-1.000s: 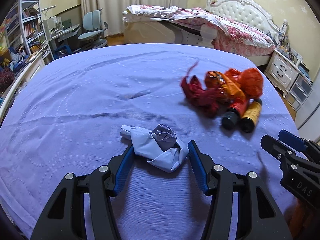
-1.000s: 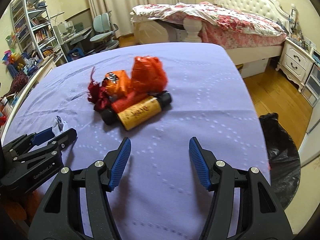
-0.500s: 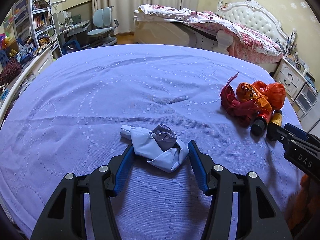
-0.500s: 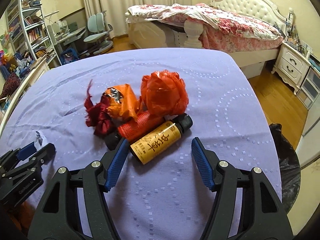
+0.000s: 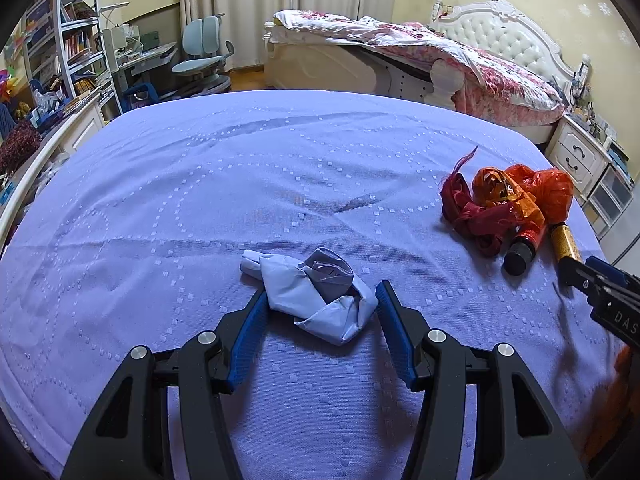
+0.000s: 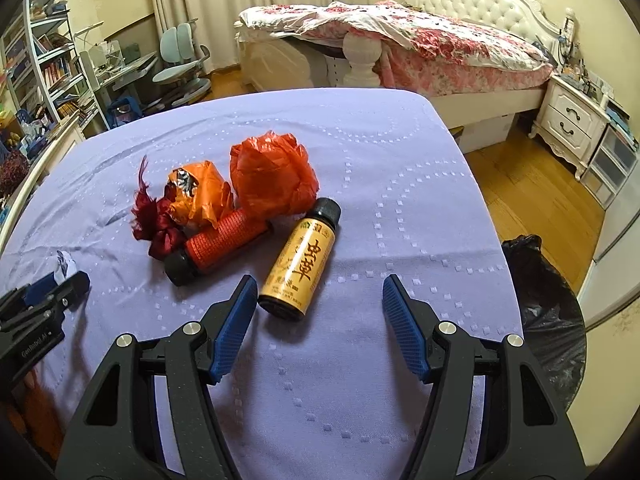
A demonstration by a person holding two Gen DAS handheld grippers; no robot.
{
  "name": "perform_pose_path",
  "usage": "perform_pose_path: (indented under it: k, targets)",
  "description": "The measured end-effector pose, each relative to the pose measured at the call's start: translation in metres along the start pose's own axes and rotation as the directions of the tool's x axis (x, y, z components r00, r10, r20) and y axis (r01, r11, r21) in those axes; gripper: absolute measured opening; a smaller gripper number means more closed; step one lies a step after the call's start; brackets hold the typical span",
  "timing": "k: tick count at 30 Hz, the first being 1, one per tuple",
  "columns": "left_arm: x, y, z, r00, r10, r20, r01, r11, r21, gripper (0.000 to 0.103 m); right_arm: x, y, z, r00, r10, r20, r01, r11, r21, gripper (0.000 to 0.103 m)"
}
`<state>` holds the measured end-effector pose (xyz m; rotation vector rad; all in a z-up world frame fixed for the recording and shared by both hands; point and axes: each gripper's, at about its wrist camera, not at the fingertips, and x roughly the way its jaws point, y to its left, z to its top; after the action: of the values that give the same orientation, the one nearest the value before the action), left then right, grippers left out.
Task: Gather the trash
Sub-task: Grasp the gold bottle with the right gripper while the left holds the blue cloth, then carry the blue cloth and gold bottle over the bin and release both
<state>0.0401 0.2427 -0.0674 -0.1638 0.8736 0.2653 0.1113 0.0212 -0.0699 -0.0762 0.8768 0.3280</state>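
since a second ago the right tool (image 6: 316,304) has come forward over the purple bench (image 6: 400,168), and the yellow bottle (image 6: 298,264) that lay well ahead now lies with its base just beside the left pad. that bottle has also swung from slanting across to nearly in line with the tool. the left tool (image 5: 320,308) has kept the crumpled blue paper (image 5: 316,292) between its pads.

risk: the bottle sits off to one side of the gap, so a squeeze from here could nudge it and roll it into the red bottle (image 6: 218,246) and the orange bags (image 6: 272,174), or toward the bench edge above the black bin bag (image 6: 540,308).

right tool: spread wide, holding nothing, its jaws having just opened a little. left tool: half spread, pads at the sides of the paper, not visibly squeezing it.
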Motion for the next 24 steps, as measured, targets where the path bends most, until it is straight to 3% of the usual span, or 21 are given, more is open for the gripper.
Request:
perform_pose_path:
  k: [5,11,16,24]
  targets:
    - [0.001,-0.001,0.001,1.000,0.001,0.001,-0.001,1.000,0.009,0.055,0.005,-0.001,0.010,1.000,-0.006,0.016,0.006,1.000,0.006,0.064]
    - [0.001,0.002,-0.001,1.000,-0.009,0.005,0.009,1.000,0.005,0.055,0.011,-0.004,0.013,1.000,-0.009,-0.001,0.009,1.000,0.005,0.051]
    - [0.000,0.001,-0.004,1.000,-0.011,0.008,0.011,1.000,0.008,0.055,0.010,-0.004,0.009,1.000,0.000,-0.002,0.000,1.000,-0.017,0.023]
    - [-0.005,0.000,-0.006,1.000,-0.024,0.019,0.024,1.000,0.007,0.055,-0.003,-0.001,-0.007,1.000,0.020,-0.006,-0.020,0.998,-0.055,0.023]
